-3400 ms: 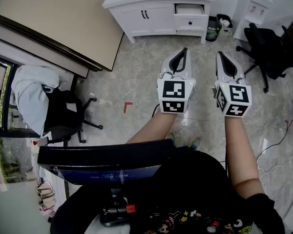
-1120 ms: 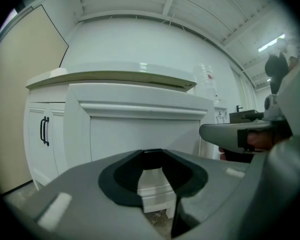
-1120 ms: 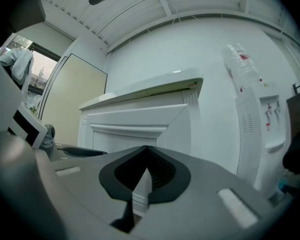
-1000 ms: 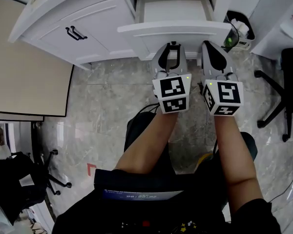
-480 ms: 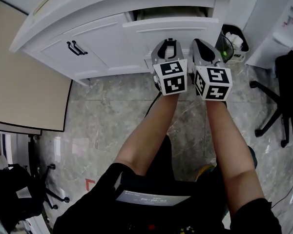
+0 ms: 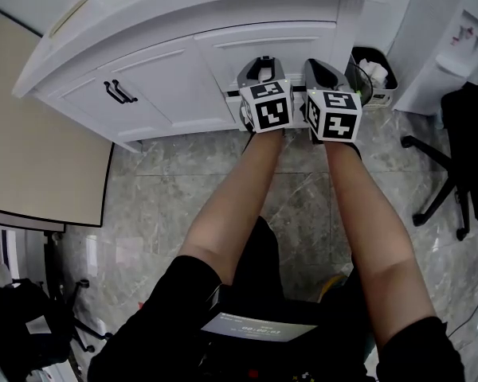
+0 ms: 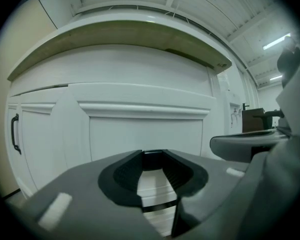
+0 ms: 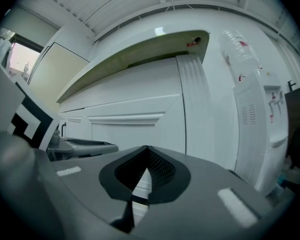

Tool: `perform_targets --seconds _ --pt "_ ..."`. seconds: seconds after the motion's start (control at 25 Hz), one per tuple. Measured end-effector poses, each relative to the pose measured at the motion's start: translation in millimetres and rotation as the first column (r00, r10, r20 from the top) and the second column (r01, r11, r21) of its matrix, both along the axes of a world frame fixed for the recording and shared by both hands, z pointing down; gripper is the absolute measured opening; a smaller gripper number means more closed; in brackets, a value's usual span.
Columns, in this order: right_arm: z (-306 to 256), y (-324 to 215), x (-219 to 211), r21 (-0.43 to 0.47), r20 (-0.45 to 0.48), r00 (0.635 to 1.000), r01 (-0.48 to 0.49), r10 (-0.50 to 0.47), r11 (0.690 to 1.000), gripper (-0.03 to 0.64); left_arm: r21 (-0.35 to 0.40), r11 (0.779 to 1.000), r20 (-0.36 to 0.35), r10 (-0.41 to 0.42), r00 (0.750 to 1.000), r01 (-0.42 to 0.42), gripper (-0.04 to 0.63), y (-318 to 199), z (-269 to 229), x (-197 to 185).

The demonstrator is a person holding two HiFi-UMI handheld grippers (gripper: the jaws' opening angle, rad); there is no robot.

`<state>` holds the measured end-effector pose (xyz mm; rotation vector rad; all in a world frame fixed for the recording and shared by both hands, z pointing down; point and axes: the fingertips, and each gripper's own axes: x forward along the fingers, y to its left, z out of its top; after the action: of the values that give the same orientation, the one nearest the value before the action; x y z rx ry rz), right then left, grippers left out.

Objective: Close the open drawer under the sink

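Observation:
The white drawer point(image 6: 263, 42) under the counter sits flush with the cabinet front, with no gap showing. My left gripper point(image 6: 259, 62) and right gripper point(image 6: 319, 64) are side by side with their tips at the cabinet front, just below the drawer panel. Both are shut with nothing held. The left gripper view has its jaws point(image 7: 152, 154) closed right in front of the panelled drawer front point(image 7: 145, 129). In the right gripper view the jaws point(image 8: 147, 148) meet in a point before the same white front point(image 8: 135, 129), and the left gripper point(image 8: 80, 146) shows at the left.
Two cabinet doors with black handles point(image 6: 119, 91) stand left of the drawer. A waste bin point(image 6: 372, 74) and a white water dispenser point(image 6: 454, 38) are at the right, then an office chair point(image 6: 470, 142). A beige panel point(image 6: 40, 157) lies at the left. The floor is grey marble tile.
The drawer stood far open a second ago, was nearly in half a second ago, and is now flush. Both grippers moved forward against it toward the cabinet.

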<state>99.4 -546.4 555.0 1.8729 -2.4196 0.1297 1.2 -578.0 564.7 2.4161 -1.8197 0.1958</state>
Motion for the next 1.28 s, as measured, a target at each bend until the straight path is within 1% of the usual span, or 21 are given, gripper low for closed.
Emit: perform_targets --seconds 0.28,0.4,0.44,0.48,0.56,0.64,0.68,0.88,0.96,1.04,1.16,1.28 --pt "-3.6 0.8 -2.0 0.005 0.020 1.000 0.018 -0.018 1.000 0.025 0.016 1.000 0.008 0.002 1.000 -0.002 0.134 7.8 0.6 -0.4" --pt "-24.1 18.5 -7.0 0.015 0.049 0.998 0.046 -0.047 0.999 0.025 0.047 0.999 -0.027 -0.006 1.000 0.007 0.135 32.5 -26.1 -5.3" --pt "-35.4 27.8 -8.5 0.011 0.051 0.997 0.054 -0.054 0.999 0.025 0.054 0.999 -0.042 0.005 0.999 -0.003 0.083 44.2 -43.4 -4.4" --pt "-48.7 38.7 -9.9 0.000 0.049 0.997 0.059 -0.059 0.998 0.025 0.058 0.998 -0.045 0.025 0.999 -0.022 0.003 57.1 -63.8 -1.7" --pt "-83.8 62.4 -13.2 -0.024 0.044 0.996 0.073 -0.071 0.997 0.025 0.061 0.996 -0.018 0.072 0.997 -0.070 0.003 82.0 -111.7 5.9" --pt "-130.5 83.4 -19.7 -0.048 0.034 0.994 0.107 -0.105 0.993 0.025 0.064 0.994 0.019 0.086 0.996 -0.087 0.003 102.1 -165.6 7.6" --pt "-157.5 92.1 -23.3 -0.059 0.029 0.992 0.122 -0.120 0.991 0.025 0.061 0.994 0.026 0.085 0.996 -0.087 0.003 111.9 -192.8 6.3" --pt "-319.0 140.3 -38.3 -0.057 -0.031 0.992 0.120 -0.122 0.991 0.025 0.005 0.995 0.014 0.104 0.994 -0.104 0.003 165.8 -328.7 -7.3" --pt "-378.5 158.8 -45.4 -0.062 -0.025 0.990 0.137 -0.139 0.989 0.025 0.017 0.993 0.015 0.119 0.993 -0.119 0.003 181.0 -388.9 -11.3" --pt "-425.4 176.5 -54.1 -0.064 -0.005 0.988 0.154 -0.154 0.986 0.025 0.033 0.991 0.008 0.132 0.991 -0.132 0.003 195.1 -439.6 -18.1" --pt "-480.0 211.0 -66.8 -0.034 -0.012 0.991 0.133 -0.133 0.991 0.025 0.040 0.989 -0.006 0.146 0.989 -0.145 0.003 227.4 -490.6 -36.8" --pt "-513.9 234.6 -74.4 0.023 -0.001 0.996 0.093 -0.093 0.995 0.025 0.064 0.986 -0.014 0.158 0.987 -0.156 0.003 251.7 -516.5 -50.9"
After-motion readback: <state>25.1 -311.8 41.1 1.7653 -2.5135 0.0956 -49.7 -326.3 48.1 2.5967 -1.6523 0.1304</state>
